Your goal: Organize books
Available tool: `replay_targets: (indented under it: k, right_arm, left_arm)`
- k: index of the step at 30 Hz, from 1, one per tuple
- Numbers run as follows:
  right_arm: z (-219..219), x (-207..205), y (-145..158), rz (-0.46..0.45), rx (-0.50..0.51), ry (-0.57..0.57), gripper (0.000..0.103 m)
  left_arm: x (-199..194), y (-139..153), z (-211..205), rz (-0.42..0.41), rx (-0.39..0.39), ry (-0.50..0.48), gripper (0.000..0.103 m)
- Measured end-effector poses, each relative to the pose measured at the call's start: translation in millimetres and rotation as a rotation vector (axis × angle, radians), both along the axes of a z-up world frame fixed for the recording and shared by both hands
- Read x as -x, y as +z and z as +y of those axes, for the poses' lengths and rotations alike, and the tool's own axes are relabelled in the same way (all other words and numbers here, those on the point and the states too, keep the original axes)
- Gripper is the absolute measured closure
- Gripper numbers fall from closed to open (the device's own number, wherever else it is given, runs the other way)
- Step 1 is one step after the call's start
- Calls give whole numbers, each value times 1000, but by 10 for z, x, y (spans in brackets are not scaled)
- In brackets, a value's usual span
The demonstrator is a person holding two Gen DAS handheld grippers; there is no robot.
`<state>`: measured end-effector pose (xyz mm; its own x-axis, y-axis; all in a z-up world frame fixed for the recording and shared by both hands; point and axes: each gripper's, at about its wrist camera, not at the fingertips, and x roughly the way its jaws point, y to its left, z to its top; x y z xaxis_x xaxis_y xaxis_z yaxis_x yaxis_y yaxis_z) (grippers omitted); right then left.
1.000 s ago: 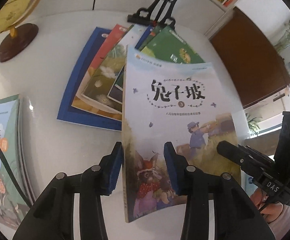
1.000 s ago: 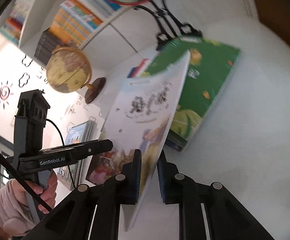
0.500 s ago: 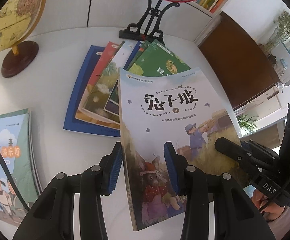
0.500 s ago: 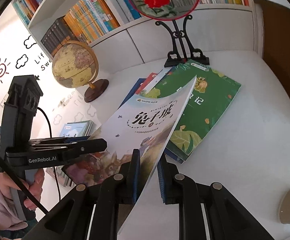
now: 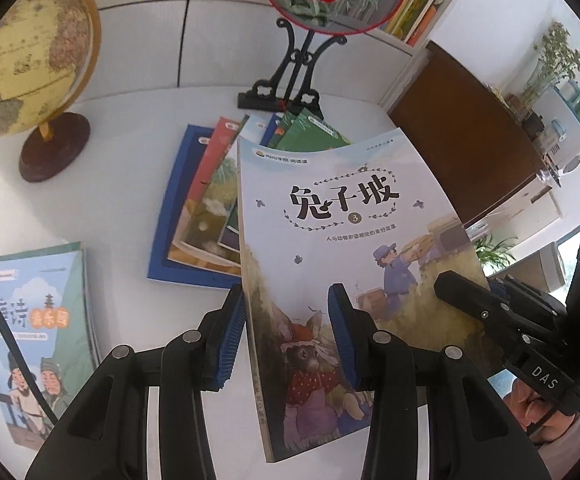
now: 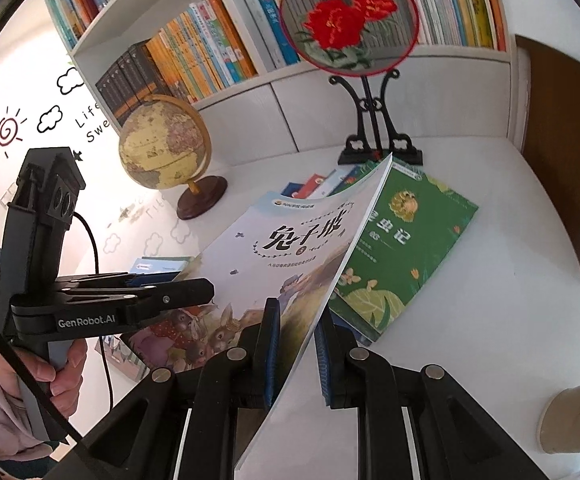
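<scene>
A pale-blue picture book with rabbits on its cover hangs tilted above the white table. My left gripper is shut on its spine edge: one pad sits against the spine, the other on the cover, with a fair gap between the jaws. My right gripper is shut on the book's opposite long edge, which runs narrowly between its pads. Below lies a fanned pile of books with a green book on top. A second stack with a poetry cover lies at the left.
A globe stands at the table's back left. An embroidered round fan on a black stand is behind the pile. Filled bookshelves line the wall, and a brown cabinet flanks the right edge.
Both grippers have risen with the rabbit book between them. The pile on the table looks farther off, and more of the shelves and fan has come into view.
</scene>
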<state>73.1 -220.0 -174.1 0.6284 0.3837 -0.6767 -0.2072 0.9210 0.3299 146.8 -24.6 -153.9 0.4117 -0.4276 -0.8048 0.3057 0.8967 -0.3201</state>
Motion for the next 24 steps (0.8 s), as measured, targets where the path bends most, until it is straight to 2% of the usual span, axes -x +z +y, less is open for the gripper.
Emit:
replay_targets:
  k: [5,9,17,24]
  right_arm:
    - [150,16,137,-35,7,13,86]
    - [321,-5,216,-53,7,31,86]
    - [800,-67,324,-72,23,88,86]
    - [1300,-120,307,-67,33,139,86]
  left_arm:
    - [61,106,145,-37,-18,18,66]
    - [92,154,363,-49,-2,53,66]
    - [166,100,815,-55,-19,109,66]
    - [267,16,1350,-42,-1,180,66]
